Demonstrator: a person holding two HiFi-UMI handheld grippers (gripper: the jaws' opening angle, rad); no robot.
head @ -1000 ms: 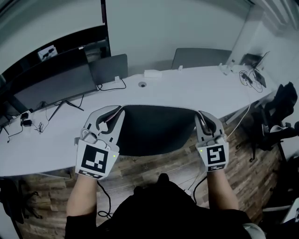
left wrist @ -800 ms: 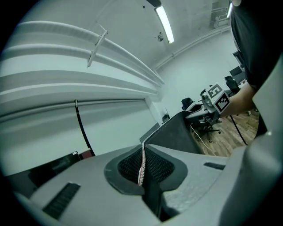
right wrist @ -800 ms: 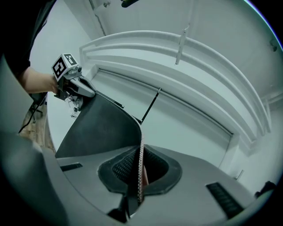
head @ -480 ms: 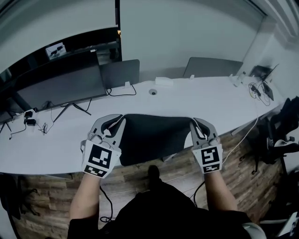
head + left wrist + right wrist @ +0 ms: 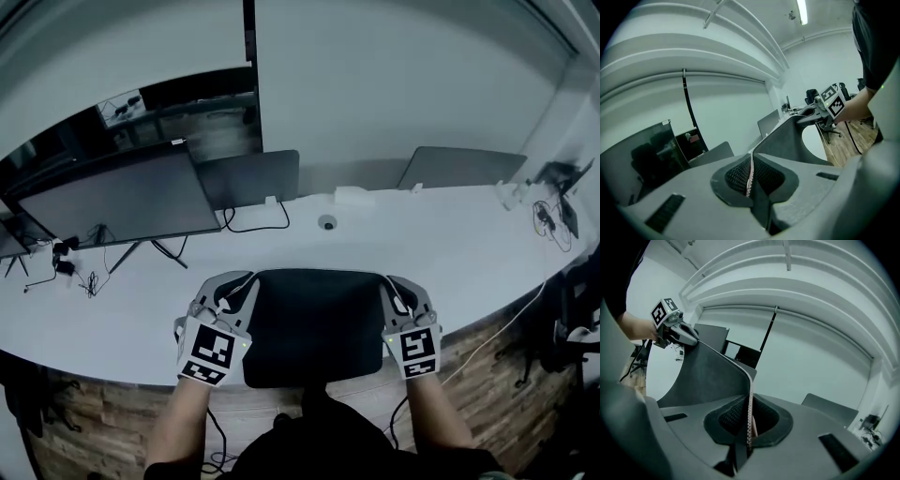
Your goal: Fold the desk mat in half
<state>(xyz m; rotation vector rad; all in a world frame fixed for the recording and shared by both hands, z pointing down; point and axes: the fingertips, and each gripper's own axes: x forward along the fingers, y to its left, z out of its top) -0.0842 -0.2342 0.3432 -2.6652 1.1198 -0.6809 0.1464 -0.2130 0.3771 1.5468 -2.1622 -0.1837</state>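
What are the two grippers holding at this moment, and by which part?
Both hold the desk mat. The left gripper is shut on the left corner of its lifted edge, and the right gripper on the right corner.

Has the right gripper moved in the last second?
Yes. The right gripper, shut on the mat, has gone forward: its cube was out past the desk's near edge, now it sits at that edge.

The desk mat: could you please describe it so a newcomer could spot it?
On the long white curved desk, at its near edge, sits the dark grey rectangular desk mat, two corners pinched by the left claw and right claw. Unlike the upright black monitor, it is limp and bent.
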